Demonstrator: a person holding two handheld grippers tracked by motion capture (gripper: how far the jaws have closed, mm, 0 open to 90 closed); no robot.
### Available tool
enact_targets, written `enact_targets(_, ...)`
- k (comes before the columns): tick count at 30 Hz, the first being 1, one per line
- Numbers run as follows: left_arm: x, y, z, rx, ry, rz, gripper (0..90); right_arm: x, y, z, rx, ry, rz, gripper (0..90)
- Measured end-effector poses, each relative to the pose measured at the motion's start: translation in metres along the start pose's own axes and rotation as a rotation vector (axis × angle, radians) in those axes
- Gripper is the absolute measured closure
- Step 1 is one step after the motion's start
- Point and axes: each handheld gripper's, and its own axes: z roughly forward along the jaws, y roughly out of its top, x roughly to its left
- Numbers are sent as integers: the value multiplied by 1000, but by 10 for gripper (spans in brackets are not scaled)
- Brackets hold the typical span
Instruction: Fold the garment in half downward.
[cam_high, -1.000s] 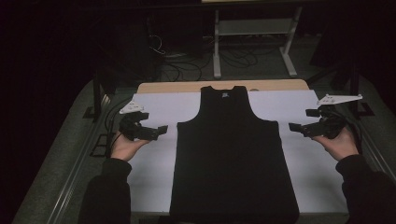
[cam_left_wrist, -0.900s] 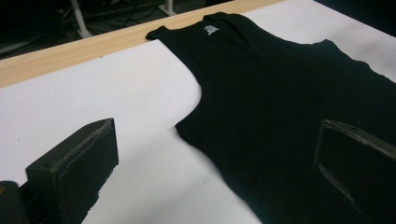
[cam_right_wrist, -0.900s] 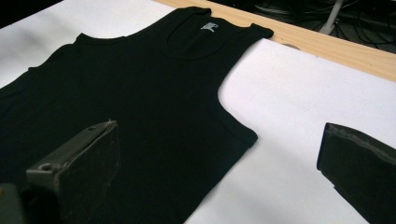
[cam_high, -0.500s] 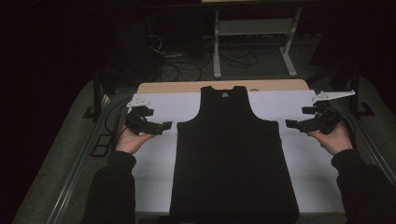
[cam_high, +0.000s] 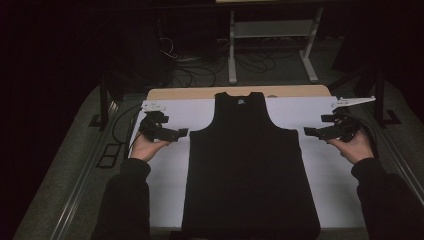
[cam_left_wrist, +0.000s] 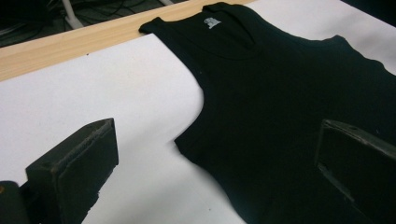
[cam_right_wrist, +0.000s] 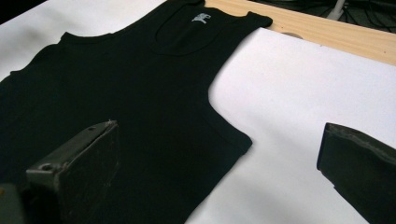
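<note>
My left gripper (cam_high: 172, 134) has its jaws wide apart and holds nothing, poised just off the left armpit of the black tank top (cam_high: 250, 165); my right gripper (cam_high: 320, 132) is likewise spread and empty beside the right armpit. The top lies flat, neck away from me, on the white sheet (cam_high: 165, 175) covering the table (cam_high: 190, 92). I judge that no fold is made yet: everything remains, beginning with grasping the side edges.
</note>
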Motion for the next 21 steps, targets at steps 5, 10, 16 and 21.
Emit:
enact_targets(5,5,0,6,-7,-1,-24,0,-5,-1,8,8,3,12,0)
enact_targets(10,9,-2,16,14,1,-33,0,-9,-1,16,22,3,19,0)
enact_targets(16,14,-7,30,50,-1,-33,0,-13,2,25,33,3,32,0)
enact_targets(21,18,-10,39,44,-17,-76,0,-16,0,31,51,-4,36,0)
